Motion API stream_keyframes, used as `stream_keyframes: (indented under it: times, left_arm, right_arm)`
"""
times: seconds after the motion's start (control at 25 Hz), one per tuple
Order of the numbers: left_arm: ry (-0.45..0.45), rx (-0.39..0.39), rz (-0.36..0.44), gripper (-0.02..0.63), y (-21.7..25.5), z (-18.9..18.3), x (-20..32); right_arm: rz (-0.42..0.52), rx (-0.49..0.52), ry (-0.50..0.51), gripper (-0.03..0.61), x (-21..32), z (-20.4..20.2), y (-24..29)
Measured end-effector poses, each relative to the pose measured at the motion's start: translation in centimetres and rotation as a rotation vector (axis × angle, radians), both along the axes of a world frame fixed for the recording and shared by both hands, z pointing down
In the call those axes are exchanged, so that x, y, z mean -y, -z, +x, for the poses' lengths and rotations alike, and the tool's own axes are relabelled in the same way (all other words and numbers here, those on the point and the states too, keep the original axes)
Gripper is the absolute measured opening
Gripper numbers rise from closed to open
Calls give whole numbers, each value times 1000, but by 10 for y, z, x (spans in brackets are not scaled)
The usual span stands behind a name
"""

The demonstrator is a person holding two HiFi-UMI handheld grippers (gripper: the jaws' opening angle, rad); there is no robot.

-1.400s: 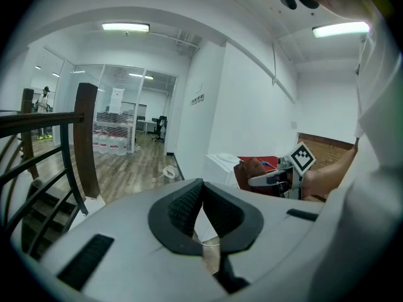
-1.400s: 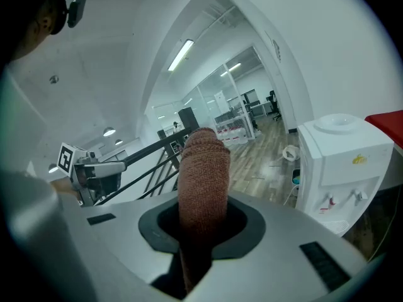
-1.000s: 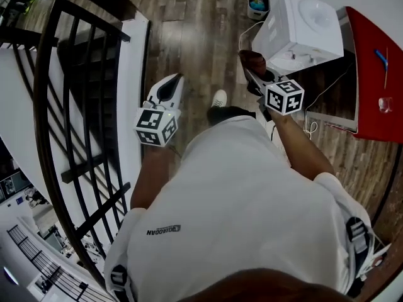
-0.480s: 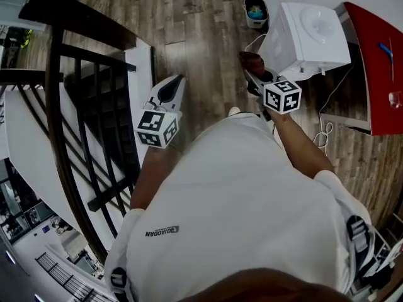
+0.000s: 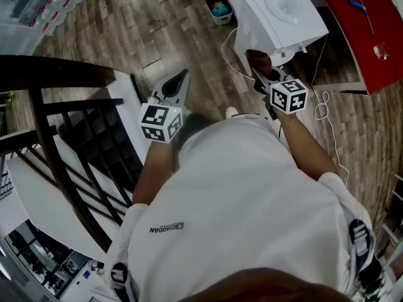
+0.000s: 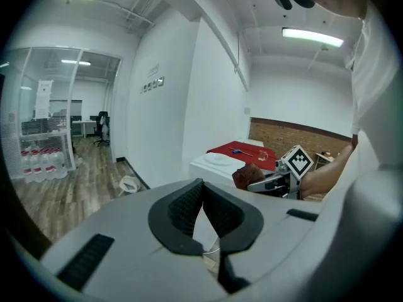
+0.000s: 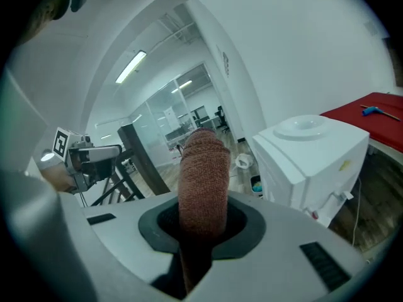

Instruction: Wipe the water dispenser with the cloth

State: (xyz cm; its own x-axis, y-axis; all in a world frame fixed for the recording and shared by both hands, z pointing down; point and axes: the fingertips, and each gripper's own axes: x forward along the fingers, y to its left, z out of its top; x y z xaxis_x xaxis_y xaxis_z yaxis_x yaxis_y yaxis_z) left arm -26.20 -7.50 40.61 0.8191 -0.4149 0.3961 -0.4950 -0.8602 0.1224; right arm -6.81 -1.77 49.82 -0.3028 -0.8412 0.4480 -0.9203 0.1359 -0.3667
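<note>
Right hand-held gripper (image 7: 203, 224) is clamped on the brown cloth (image 7: 203, 162), left hand-held gripper (image 6: 201, 189) is closed on nothing, and the dispenser (image 5: 283, 8) sits near at 1 o'clock, so I'd press cloth-first, flat, with slow strokes.

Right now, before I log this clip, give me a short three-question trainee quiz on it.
1. True or false: the left gripper holds the cloth.
2. The cloth is: A white, B reddish brown, C blue.
3. In the right gripper view, the water dispenser stands on the cloth's ___ side.
Key: 1 false, the right gripper holds it; 2 B; 3 right.
</note>
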Motion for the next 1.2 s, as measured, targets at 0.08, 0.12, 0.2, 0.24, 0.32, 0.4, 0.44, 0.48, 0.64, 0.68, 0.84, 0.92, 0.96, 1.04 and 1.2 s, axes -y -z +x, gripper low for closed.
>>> stream_keyframes:
  times: [0.08,0.12,0.2,0.24,0.32,0.4,0.44,0.48,0.64,0.68,0.84,0.92,0.96,1.04,1.2]
  left_arm:
    - [-58,-10,-7,-9,-3,13,11]
    - [-90,-14,-11,-8,-4,19,16]
    - [-157,-22,-18,-8,-6,31,27]
    - [-193,-27,-19,-8,-5,37,33]
    - [-264,-34,-21,-8,-4,46,47]
    - [-335,-35,-21,-8,-4,51,61]
    - [-368,-34,-20,-8,-4,52,68]
    - [-398,-33,-19,-8,-4,52,74]
    - [-478,-51,-20,-8,-3,48,105]
    - [-492,-58,-23,-8,-3,46,112]
    - [-547,-73,-41,-8,-8,37,133]
    - [-579,-75,-49,-9,-11,33,141]
    - [-595,-77,-53,-9,-13,32,145]
    - [-622,-81,-61,-8,-16,29,151]
    - [-672,-77,-80,-8,-25,25,158]
  right_arm:
    - [-12,-14,-68,66,-5,12,-3]
    - [-18,-22,-103,66,-8,18,-4]
    - [-32,-39,-176,66,-13,28,-5]
    - [-37,-47,-216,66,-15,32,-5]
    - [-46,-62,-299,66,-18,40,-3]
    - [-58,-90,-375,66,-18,43,-3]
    - [-67,-106,-406,66,-17,42,-3]
    - [-78,-118,-430,66,-16,39,-5]
    - [-122,-153,-485,66,-5,25,-15]
    - [-135,-165,-501,66,-2,22,-18]
    - [-164,-224,-547,66,9,10,-19]
    - [-176,-271,-550,66,17,1,-16]
    - [-184,-299,-548,66,21,-3,-14]
    - [-205,-366,-541,66,28,-9,-12]
    - [-281,-542,-532,66,42,-10,-12]
